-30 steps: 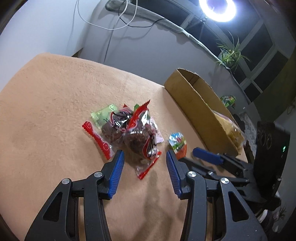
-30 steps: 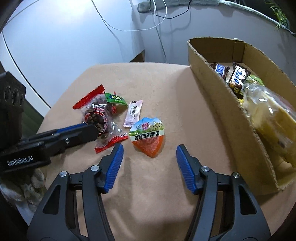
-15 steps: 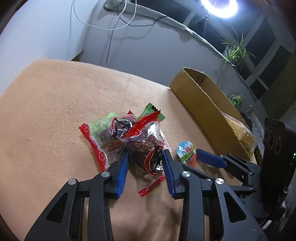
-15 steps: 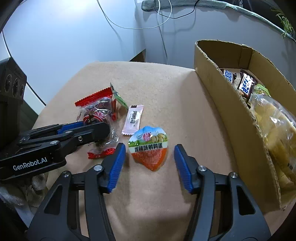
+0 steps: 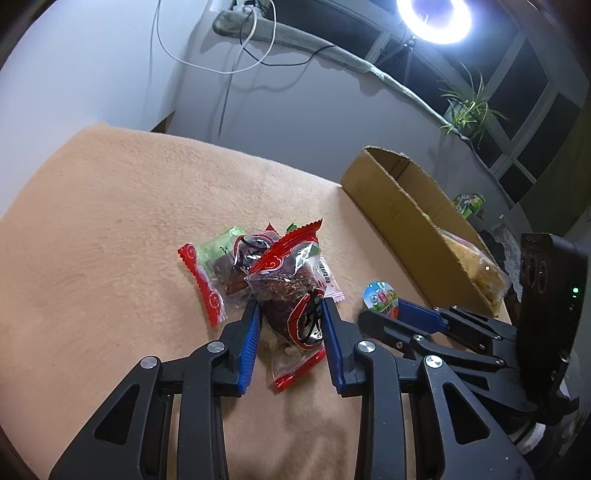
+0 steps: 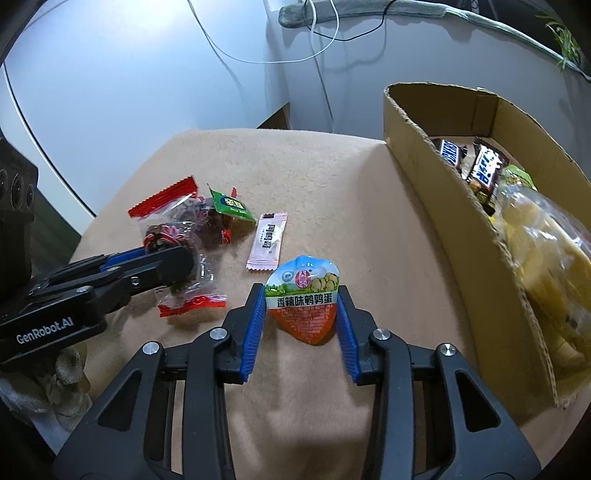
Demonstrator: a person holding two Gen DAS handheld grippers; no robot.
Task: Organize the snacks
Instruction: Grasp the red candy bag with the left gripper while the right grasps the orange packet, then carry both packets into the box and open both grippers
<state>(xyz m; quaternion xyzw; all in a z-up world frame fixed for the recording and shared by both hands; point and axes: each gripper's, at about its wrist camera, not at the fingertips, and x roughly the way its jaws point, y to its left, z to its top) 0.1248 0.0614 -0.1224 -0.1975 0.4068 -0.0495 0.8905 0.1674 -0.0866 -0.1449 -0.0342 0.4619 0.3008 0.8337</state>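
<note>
- My left hand-held gripper (image 5: pixel 291 325) has its blue pads on both sides of the red-edged clear packet (image 5: pixel 291 295) of dark snack; its jaws have just been closing and now pinch it, the packet standing tilted at the near end of the small heap on the bench (image 5: pixel 110 221).
- My right hand-held gripper (image 6: pixel 301 317) has just been closing too; its pads touch both flanks of the heart-shaped egg snack pack (image 6: pixel 303 295), which lies flat on the tan cloth.
- Just behind the left's packet I see a second clear packet with a red end strip (image 5: pixel 201 280) and a green wrapper (image 5: pixel 218 243) touching it in the same heap.
- A pale pink sachet (image 6: pixel 267 242) lies between the heap and the heart-shaped pack, just beside the pack's top edge but apart from it.
- From the right wrist view the left tool's black arm lies across the heap, hiding part of it; the two tools are close side by side.
- To the right stands the open cardboard box (image 6: pixel 443 192), its near wall just beside my right jaw, holding two chocolate bars (image 6: pixel 484 166) at the far end and a clear bag of yellow snacks (image 6: pixel 546 258) nearer.
- Further out: a grey wall with a white cable (image 5: pixel 221 70) hanging down, a ring light (image 5: pixel 434 18), and a potted plant (image 5: pixel 467 110) on the sill.
</note>
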